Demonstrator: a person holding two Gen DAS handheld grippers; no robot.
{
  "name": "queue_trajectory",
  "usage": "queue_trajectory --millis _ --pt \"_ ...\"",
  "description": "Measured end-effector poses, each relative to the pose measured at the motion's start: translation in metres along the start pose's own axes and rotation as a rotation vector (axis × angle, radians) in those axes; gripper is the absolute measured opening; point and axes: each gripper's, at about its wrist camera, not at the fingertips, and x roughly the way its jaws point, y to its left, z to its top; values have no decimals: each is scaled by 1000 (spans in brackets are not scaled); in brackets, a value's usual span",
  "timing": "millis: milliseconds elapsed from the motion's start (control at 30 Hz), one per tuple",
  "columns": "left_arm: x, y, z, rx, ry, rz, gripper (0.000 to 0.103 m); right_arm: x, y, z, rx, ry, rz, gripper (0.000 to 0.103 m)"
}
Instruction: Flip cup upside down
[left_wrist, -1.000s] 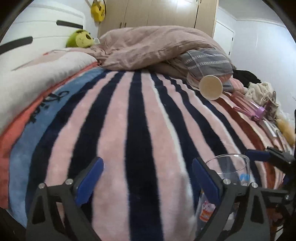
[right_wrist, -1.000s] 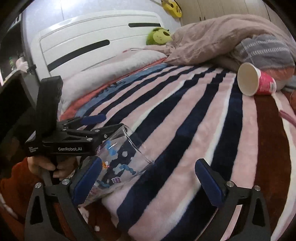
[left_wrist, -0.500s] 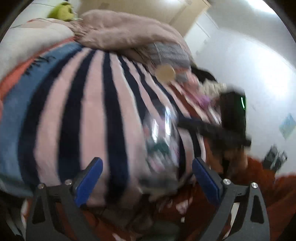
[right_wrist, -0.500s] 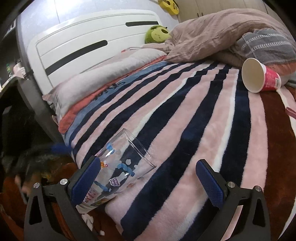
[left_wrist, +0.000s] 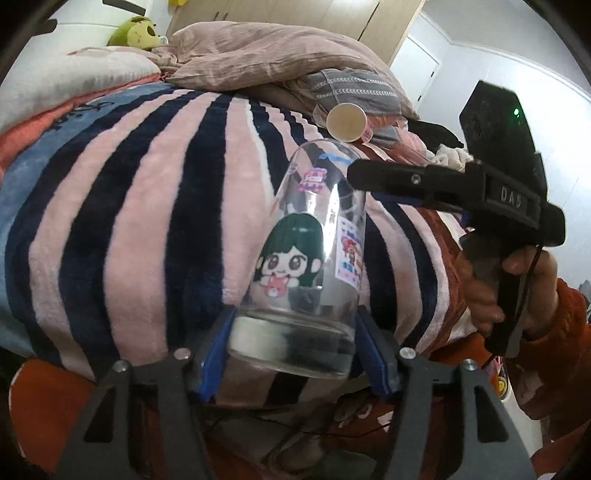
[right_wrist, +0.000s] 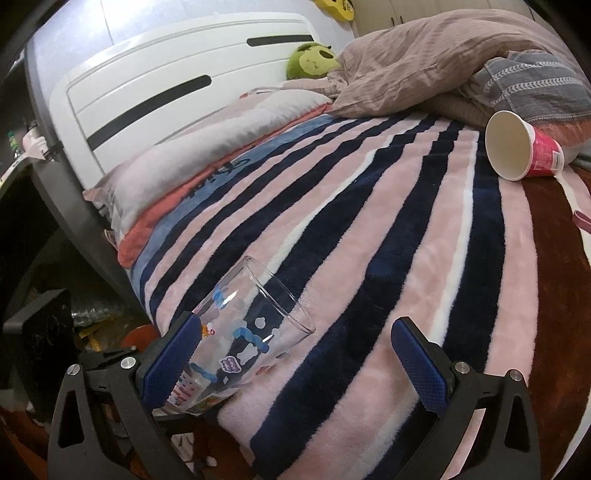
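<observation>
The striped blanket (right_wrist: 369, 229) covered the bed, a paper cup (right_wrist: 524, 151) lying far off. At its near edge the glass cup (left_wrist: 314, 251) lay tilted, base pinched by the left gripper (left_wrist: 295, 354), probably for turning. The right gripper (right_wrist: 295, 362) stood spread, empty.

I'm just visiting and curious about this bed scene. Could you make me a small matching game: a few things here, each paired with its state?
Things:
1. glass cup
2. paper cup
3. left gripper
4. right gripper

States:
A. open, holding nothing
B. lying on its side near the pillows
C. gripped at its thick base
D. shut on the glass

Pairs: 1-C, 2-B, 3-D, 4-A
</observation>
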Motion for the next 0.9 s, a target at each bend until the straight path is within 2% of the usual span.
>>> queue_trajectory --millis 33,100,133,300,367,400,467,567,667,800,900 --pt "-1 -1 -1 3 -1 2 60 -2 2 3 -3 8 -9 99" --pt "-1 -1 -1 9 -2 3 59 -6 5 7 6 21 -5 82" --pt "2 0 1 8 -4 0 59 -9 6 10 9 38 4 79" --pt "4 1 5 13 -1 -15 59 -8 18 25 -112 99 31 73" --pt "4 2 7 18 5 -23 58 0 17 36 -141 134 96 69" --pt "4 3 7 15 8 -30 58 10 12 43 -145 192 152 64" --pt "4 2 8 19 9 -32 58 26 6 53 -147 281 255 51" --pt "5 2 11 31 11 -26 58 42 3 65 -156 365 400 26" --pt "5 0 18 69 16 -6 58 44 0 73 -148 369 435 14" --pt "14 -11 35 209 7 70 58 36 -16 81 -97 349 405 11" --pt "28 -13 57 280 8 73 59 28 -37 89 -48 312 385 11"
